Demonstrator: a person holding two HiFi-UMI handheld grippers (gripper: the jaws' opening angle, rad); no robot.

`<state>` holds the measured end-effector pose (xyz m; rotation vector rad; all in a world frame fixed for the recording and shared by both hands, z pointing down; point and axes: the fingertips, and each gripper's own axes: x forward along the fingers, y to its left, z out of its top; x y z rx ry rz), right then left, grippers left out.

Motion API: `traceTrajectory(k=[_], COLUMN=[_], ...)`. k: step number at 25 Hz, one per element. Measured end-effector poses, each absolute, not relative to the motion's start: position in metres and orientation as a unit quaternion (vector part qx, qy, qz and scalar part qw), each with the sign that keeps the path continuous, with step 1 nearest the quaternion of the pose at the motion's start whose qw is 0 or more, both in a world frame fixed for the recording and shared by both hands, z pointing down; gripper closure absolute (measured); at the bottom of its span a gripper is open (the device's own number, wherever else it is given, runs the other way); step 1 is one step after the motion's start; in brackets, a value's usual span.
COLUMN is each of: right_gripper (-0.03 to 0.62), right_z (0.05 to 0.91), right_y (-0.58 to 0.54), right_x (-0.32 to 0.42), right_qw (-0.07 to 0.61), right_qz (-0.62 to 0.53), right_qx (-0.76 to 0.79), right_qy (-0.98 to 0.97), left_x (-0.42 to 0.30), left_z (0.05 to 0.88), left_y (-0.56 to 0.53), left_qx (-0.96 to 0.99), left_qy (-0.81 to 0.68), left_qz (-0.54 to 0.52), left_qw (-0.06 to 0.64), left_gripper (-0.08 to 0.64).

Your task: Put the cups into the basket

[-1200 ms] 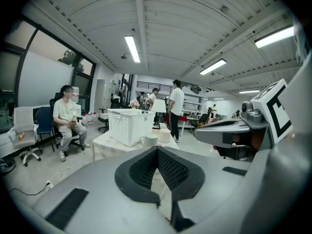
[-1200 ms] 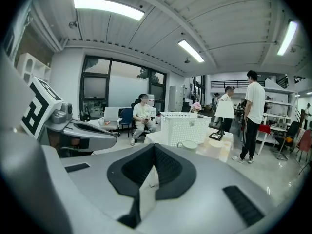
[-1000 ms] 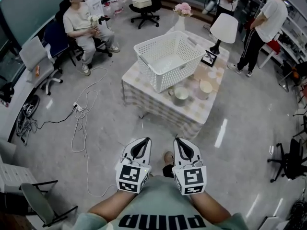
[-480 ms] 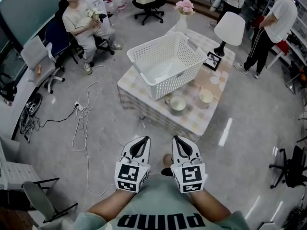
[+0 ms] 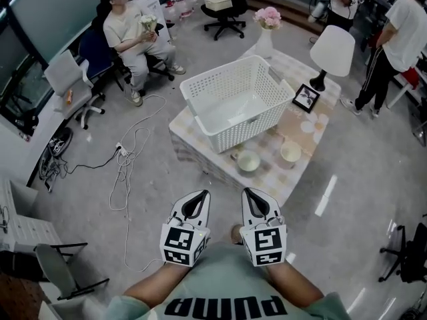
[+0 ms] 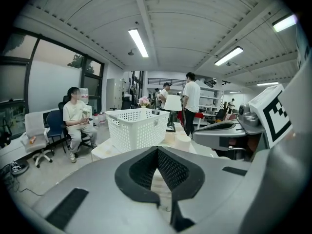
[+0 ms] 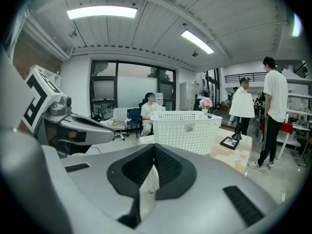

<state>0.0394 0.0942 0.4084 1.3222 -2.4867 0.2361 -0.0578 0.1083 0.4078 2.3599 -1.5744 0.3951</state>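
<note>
The worktop [image 5: 308,131] stood well ahead of my tongs, with the white basket [image 5: 230,136] on it. My left tongs [image 5: 198,195] and right tongs [image 5: 252,193] hung side by side, both closed tight and empty. The left cup [image 5: 248,161] and right cup [image 5: 291,152] sat ahead, nearer me than the basket.

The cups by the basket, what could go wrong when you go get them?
The left cup and right cup sit near the table's edge, so a clumsy nudge might push them off. The white cable loops across the floor on the left; feet could catch it.
</note>
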Motion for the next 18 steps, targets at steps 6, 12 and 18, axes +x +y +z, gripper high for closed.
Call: traceTrajectory(k=[6, 12, 18], right_gripper=[0.578, 0.578, 0.578], right_z=[0.410, 0.420, 0.427], right_y=[0.074, 0.060, 0.047], right_x=[0.051, 0.059, 0.057], right_qw=[0.167, 0.179, 0.189], right_qz=[0.073, 0.077, 0.079], right_qx=[0.440, 0.424, 0.419], right_qy=[-0.879, -0.885, -0.885], left_x=[-0.046, -0.036, -0.036], left_z=[0.408, 0.412, 0.417], left_y=[0.090, 0.077, 0.063], left_qx=[0.805, 0.801, 0.800], left_qy=[-0.560, -0.564, -0.562], left_qz=[0.135, 0.145, 0.151], left_qw=[0.142, 0.141, 0.146], left_gripper=[0.555, 0.555, 0.555])
